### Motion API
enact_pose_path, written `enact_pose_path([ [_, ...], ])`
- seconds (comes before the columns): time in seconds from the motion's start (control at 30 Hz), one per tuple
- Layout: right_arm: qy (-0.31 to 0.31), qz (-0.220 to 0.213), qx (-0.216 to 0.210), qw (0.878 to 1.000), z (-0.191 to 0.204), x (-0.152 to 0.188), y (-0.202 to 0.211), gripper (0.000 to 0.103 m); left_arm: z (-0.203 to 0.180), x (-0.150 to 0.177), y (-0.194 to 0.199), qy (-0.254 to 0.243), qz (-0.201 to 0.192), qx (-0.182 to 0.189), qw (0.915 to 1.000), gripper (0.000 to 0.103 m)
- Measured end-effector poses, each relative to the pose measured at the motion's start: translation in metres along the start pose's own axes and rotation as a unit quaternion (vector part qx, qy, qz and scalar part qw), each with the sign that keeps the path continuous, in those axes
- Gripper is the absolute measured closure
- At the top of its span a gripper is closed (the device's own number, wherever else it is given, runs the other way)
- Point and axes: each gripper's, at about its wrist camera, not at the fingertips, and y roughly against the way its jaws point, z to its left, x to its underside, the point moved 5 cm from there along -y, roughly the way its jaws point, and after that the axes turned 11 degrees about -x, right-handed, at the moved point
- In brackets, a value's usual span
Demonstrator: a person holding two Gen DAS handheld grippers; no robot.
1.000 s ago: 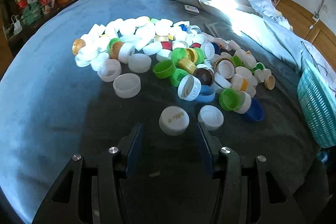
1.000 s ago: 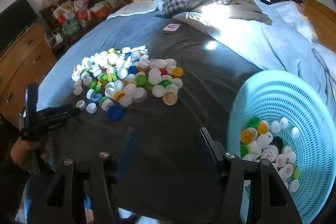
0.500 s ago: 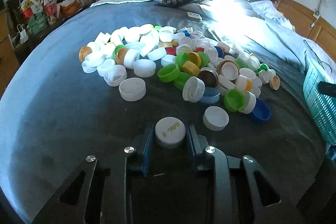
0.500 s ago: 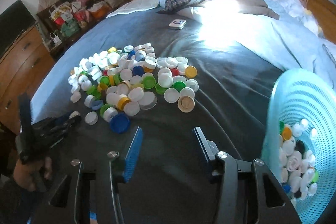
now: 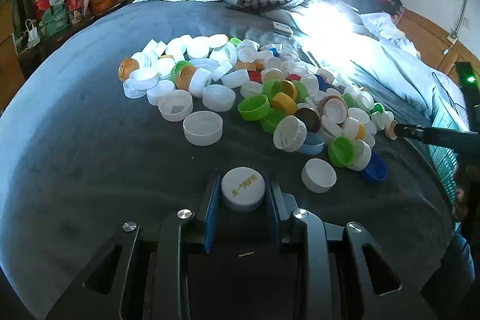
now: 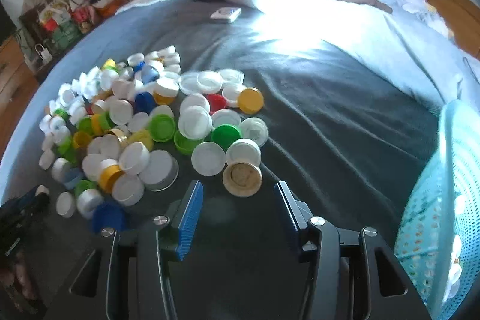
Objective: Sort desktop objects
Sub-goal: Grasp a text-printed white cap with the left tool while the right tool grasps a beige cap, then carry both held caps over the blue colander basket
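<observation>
on my left wrist view the left gripper (image 5: 243,197) is clamped on a white cap (image 5: 243,189) with yellow lettering, its blue pads pressing both sides, just off the near edge of the cap pile (image 5: 270,98) on the dark bedspread (image 5: 90,170); i'd lift it straight up before swinging, so it doesn't drag the loose white cap (image 5: 318,175) beside it. on my right wrist view the right gripper (image 6: 237,209) has its jaws apart with nothing between them, a tan cap (image 6: 242,179) lying just ahead; i'd centre over it before closing (its neighbours touch it). the teal basket (image 6: 432,200) at the right edge holds a few caps, mostly hidden behind its mesh wall.
</observation>
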Motion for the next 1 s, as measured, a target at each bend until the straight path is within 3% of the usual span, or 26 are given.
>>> enact_pose_path([
  [0.13, 0.004, 0.016, 0.02, 1.0, -0.005, 0.001, -0.02, 0.052, 0.002, 0.0, 0.0, 0.007, -0.002, 0.005, 1.0, 0.078],
  [0.17, 0.001, 0.022, 0.021, 1.0, -0.007, 0.002, -0.024, 0.066, 0.002, 0.0, 0.0, 0.007, -0.002, 0.005, 1.0, 0.078],
  [0.2, -0.001, 0.027, 0.021, 0.999, -0.009, 0.004, -0.028, 0.068, 0.001, 0.0, -0.001, 0.005, -0.002, 0.003, 1.0, 0.078],
  [0.37, -0.012, 0.015, 0.001, 1.0, -0.01, 0.01, -0.022, 0.07, 0.001, 0.0, -0.001, 0.005, -0.002, -0.001, 1.0, 0.078],
  [0.7, 0.012, -0.032, -0.035, 0.999, 0.023, 0.001, 0.046, 0.069, -0.003, -0.009, 0.018, 0.024, -0.007, -0.02, 0.9995, 0.078],
  [1.0, 0.055, -0.082, -0.057, 0.993, 0.06, -0.006, 0.116, 0.069, -0.018, -0.035, 0.063, 0.027, -0.026, -0.047, 0.9982, 0.078],
])
